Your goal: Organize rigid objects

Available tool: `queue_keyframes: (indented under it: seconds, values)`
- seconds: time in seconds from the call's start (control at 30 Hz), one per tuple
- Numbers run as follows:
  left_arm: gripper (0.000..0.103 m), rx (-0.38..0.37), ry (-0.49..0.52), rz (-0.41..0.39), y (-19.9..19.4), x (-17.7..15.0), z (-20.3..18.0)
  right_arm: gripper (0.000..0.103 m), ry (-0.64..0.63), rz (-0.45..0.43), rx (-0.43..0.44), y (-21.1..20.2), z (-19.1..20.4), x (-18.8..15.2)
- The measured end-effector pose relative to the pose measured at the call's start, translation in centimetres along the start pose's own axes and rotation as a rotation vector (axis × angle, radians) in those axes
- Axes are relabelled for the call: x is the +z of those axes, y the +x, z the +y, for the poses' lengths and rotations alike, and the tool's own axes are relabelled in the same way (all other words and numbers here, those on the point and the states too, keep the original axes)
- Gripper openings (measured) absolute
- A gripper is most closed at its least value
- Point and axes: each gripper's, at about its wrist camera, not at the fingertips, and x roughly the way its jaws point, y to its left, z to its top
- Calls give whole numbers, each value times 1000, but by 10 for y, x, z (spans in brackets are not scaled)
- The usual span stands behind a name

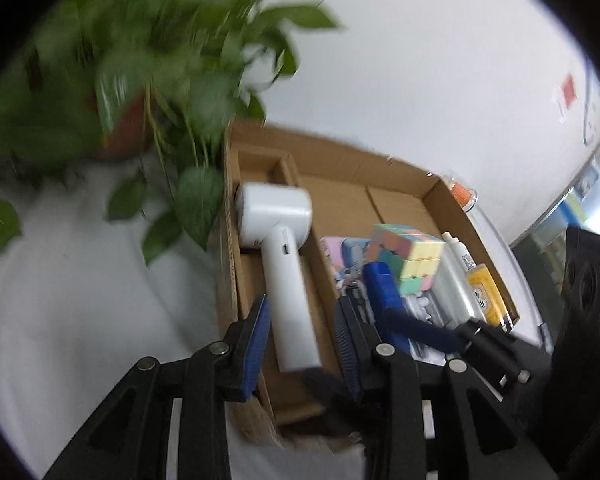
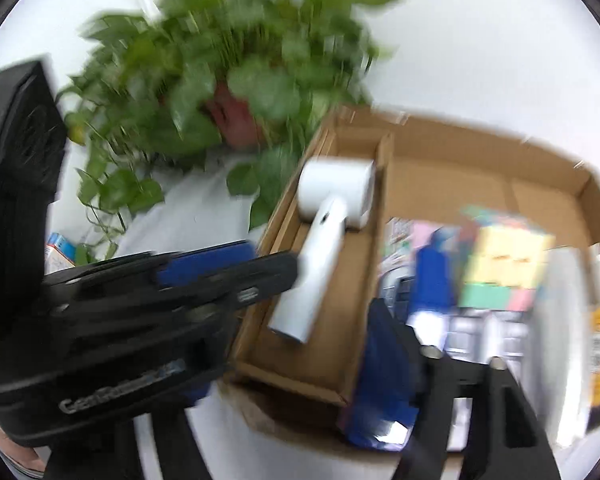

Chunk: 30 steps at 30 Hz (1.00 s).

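A white handheld device (image 1: 278, 240) with a round head and long handle lies in the narrow left compartment of a cardboard box (image 1: 340, 152). My left gripper (image 1: 303, 314) straddles the handle, with a gap showing at each blue pad, so it is open. In the right wrist view the left gripper (image 2: 276, 260) reaches in from the left to the device (image 2: 324, 232). My right gripper (image 2: 292, 384) hangs open over the near wall of the box (image 2: 480, 132), nothing between its fingers (image 2: 380, 380). A pastel puzzle cube (image 1: 408, 260) (image 2: 504, 264) sits in the right compartment.
A leafy potted plant (image 1: 140, 80) (image 2: 240, 60) crowds the box's far left side. The right compartment also holds a blue object with a white end (image 2: 432, 280), a white bottle (image 1: 456, 256), a yellow packet (image 1: 486, 292) and printed cards. An orange item (image 1: 460, 194) stands behind the box.
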Motion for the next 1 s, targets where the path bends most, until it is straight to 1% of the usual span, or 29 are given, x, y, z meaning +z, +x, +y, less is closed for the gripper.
queue_keyframes:
  seconds: [0.03, 0.07, 0.1, 0.13, 0.2, 0.23, 0.3, 0.33, 0.47, 0.6, 0.7, 0.83, 1.0]
  values:
    - [50, 47, 38, -45, -16, -7, -10, 86, -18, -46, -34, -16, -2, -7]
    - [73, 116, 78, -109, -35, -17, -26, 90, -34, -96, -77, -32, -7, -16]
    - [90, 164, 96, -167, -52, -24, -37, 96, -40, -135, -116, -47, -12, -27]
    - [93, 211, 108, -253, -72, -37, -51, 97, -37, -160, -154, -61, -19, -38]
    - [100, 248, 132, -355, -93, -55, -74, 97, -21, -182, -215, -83, -37, -61]
    - [103, 270, 138, -382, -98, -63, -84, 97, -16, -188, -234, -95, -45, -72]
    - [103, 328, 124, -413, -105, -76, -104, 97, 6, -185, -278, -117, -68, -91]
    - [103, 333, 114, -417, -106, -81, -112, 97, 20, -187, -291, -128, -77, -100]
    - [103, 335, 80, -435, -107, -96, -142, 98, 23, -222, -336, -166, -108, -127]
    - [103, 325, 58, -425, -105, -107, -170, 102, 45, -257, -337, -199, -133, -148]
    - [103, 337, 56, -425, -103, -115, -189, 102, 44, -265, -336, -220, -145, -161]
    - [103, 341, 62, -402, -96, -117, -206, 102, 38, -275, -340, -238, -161, -172]
    - [103, 391, 88, -359, -81, -119, -218, 102, 36, -269, -323, -237, -171, -174]
